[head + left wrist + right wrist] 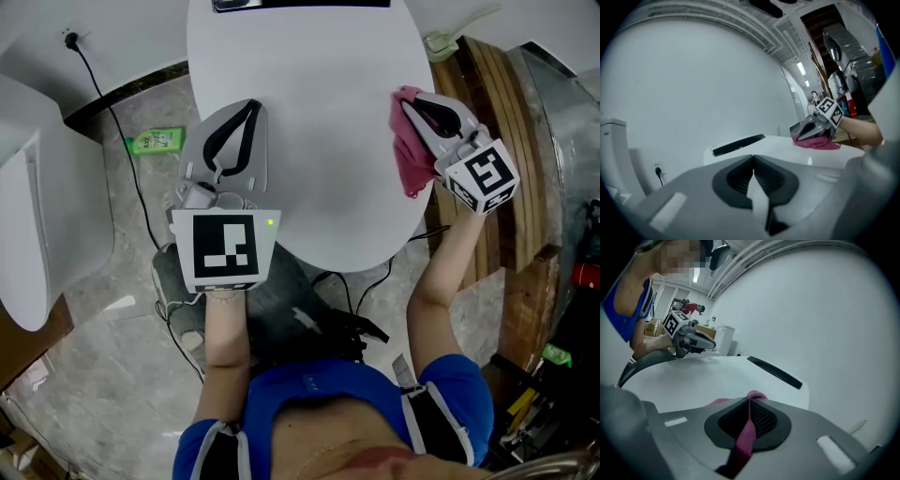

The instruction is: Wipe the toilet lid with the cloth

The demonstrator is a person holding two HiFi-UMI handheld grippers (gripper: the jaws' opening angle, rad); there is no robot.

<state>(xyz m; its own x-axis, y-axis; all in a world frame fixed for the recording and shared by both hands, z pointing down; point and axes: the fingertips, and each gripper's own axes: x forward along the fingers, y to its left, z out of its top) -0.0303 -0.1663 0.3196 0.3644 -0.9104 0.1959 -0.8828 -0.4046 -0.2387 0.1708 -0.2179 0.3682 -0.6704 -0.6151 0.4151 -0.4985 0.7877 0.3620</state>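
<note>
On the mottled stone floor (103, 375) at the left lies one flat green packet (155, 142), beside a thin black cable (111, 117). The left tongs (249, 105), grey plastic with black ribbed pads, hang over the left edge of the lid (323, 159), jaws pressed together with nothing between them. The one lid is a smooth, glossy white oval. At its right edge the right tongs (409, 97) are clamped on the one cloth (411, 161), a soft, crumpled pink rag lying on the lid. Curved wooden slats (487, 122) stand further right.
</note>
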